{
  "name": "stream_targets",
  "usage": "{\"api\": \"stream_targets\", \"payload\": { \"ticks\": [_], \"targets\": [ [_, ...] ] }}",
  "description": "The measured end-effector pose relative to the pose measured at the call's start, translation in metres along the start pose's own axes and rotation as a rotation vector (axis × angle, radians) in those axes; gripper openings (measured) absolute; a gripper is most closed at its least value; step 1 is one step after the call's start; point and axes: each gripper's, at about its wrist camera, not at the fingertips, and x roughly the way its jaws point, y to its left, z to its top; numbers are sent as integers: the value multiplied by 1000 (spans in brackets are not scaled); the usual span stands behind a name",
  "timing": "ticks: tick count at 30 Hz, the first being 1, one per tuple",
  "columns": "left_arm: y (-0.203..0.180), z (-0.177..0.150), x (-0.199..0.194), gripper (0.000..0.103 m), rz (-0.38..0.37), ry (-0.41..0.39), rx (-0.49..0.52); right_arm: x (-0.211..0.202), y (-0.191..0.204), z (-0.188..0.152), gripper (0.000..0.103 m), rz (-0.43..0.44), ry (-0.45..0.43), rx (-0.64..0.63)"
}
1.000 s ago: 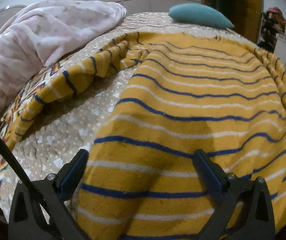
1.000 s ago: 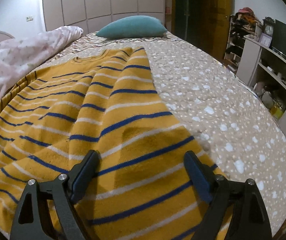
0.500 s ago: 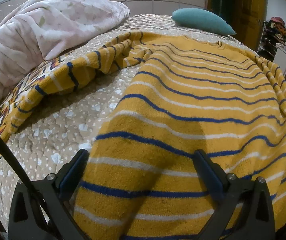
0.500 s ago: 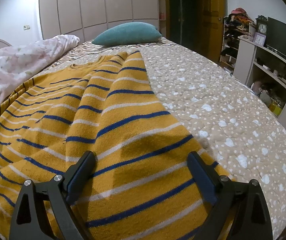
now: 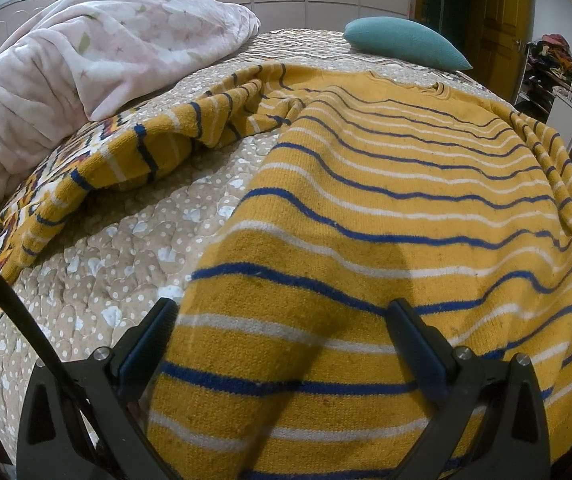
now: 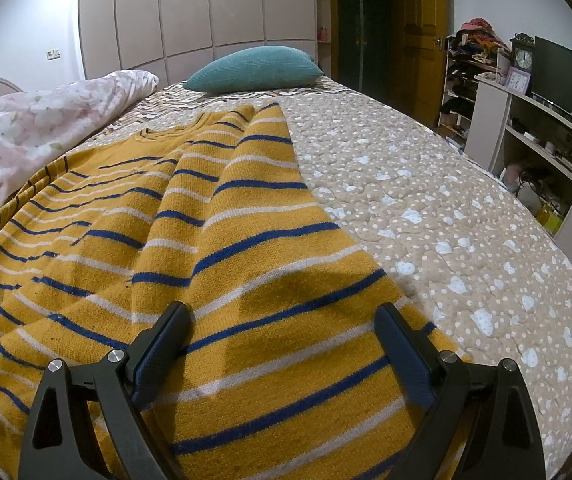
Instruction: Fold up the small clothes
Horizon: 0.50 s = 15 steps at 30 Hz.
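A yellow sweater with blue and white stripes point(image 5: 385, 208) lies spread on the bed, collar at the far end. Its left sleeve point(image 5: 158, 148) is bunched out to the left. My left gripper point(image 5: 282, 320) is open, its fingers wide apart over the sweater's near hem at its left edge. In the right wrist view the sweater point(image 6: 206, 264) has a folded ridge running along its right side. My right gripper point(image 6: 282, 324) is open over the hem near the sweater's right edge. Neither gripper holds anything.
The bed has a beige dotted quilt point(image 6: 425, 208). A pink floral blanket point(image 5: 86, 68) is heaped at the left. A teal pillow point(image 6: 254, 68) lies at the head. White shelves with clocks point(image 6: 525, 120) stand to the right of the bed.
Both cameras have tilted or lifted slightly, showing more of the room beyond the bed. The sweater and both open grippers stay much the same.
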Motion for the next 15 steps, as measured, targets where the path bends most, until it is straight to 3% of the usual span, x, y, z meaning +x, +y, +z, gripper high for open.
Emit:
{"api": "stream_targets", "payload": {
  "ticks": [15],
  "targets": [
    [0, 0, 0, 103, 0, -1, 1, 0, 1, 0, 96, -7, -4, -4]
  ]
}}
